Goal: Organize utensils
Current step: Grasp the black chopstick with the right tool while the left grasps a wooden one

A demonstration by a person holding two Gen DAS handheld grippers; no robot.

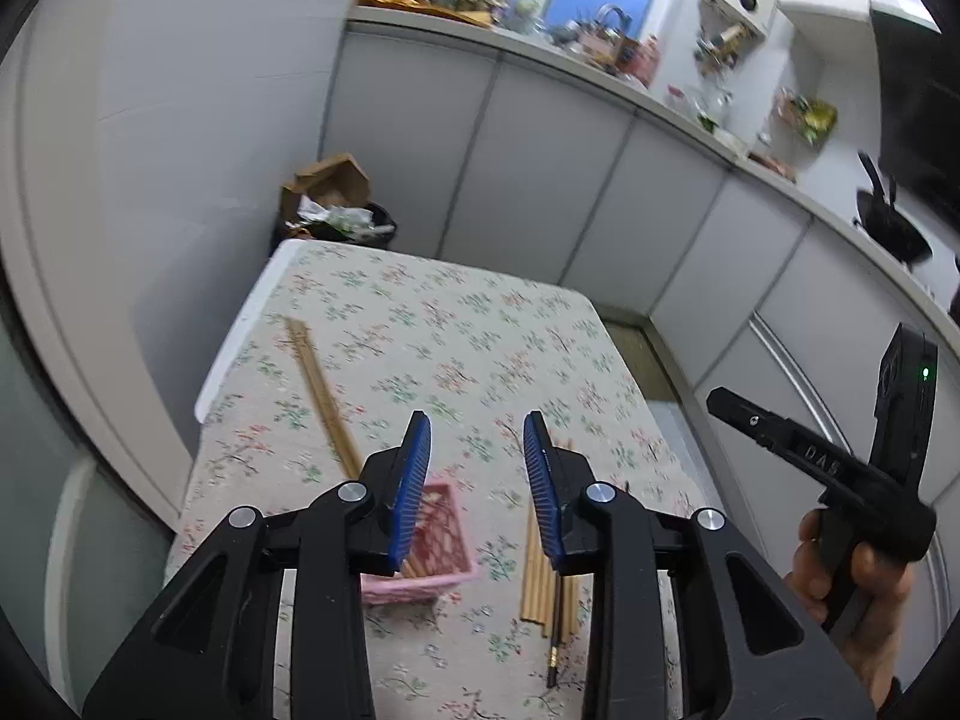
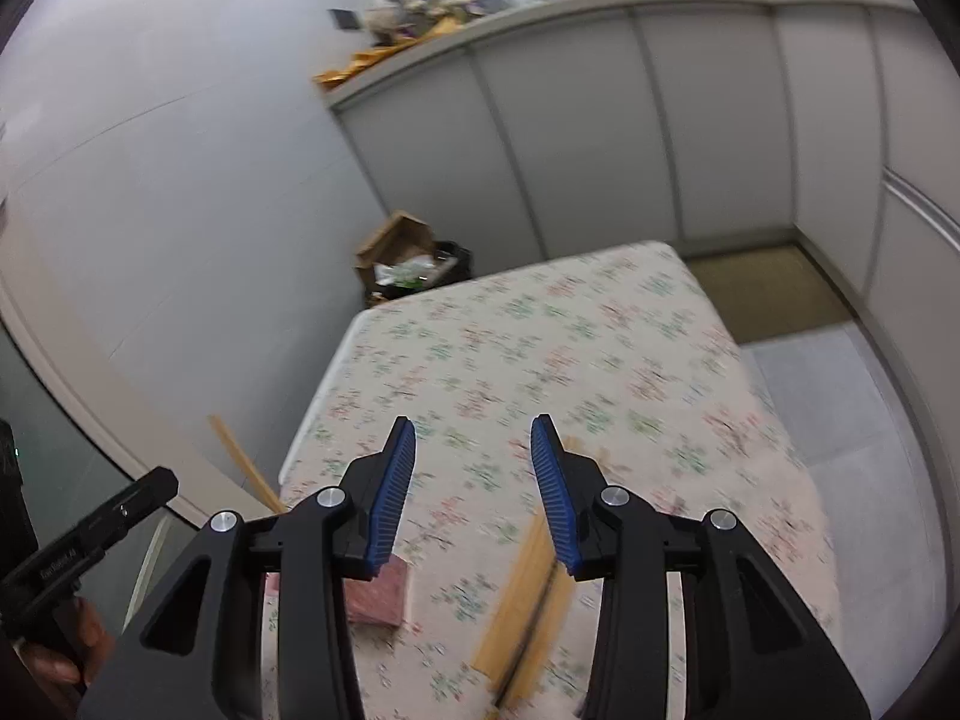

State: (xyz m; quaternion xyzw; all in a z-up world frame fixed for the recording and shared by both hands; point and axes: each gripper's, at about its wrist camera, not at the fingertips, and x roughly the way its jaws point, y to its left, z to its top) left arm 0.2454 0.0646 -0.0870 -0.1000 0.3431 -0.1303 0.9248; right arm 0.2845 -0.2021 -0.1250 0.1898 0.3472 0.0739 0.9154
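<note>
A pink slatted basket sits on the floral-clothed table, partly behind my left gripper's fingers. Long wooden chopsticks lean out of it toward the far left. To its right a bundle of wooden chopsticks with a dark one among them lies flat on the cloth. My left gripper hovers open above the basket and bundle, nothing between its blue pads. In the right wrist view my right gripper is open and empty above the same bundle, with the basket to the lower left.
A full black bin with cardboard stands past the table's far edge. White cabinets under a cluttered counter run along the back and right. A hand holds the other tool at the right. A brown mat lies on the floor.
</note>
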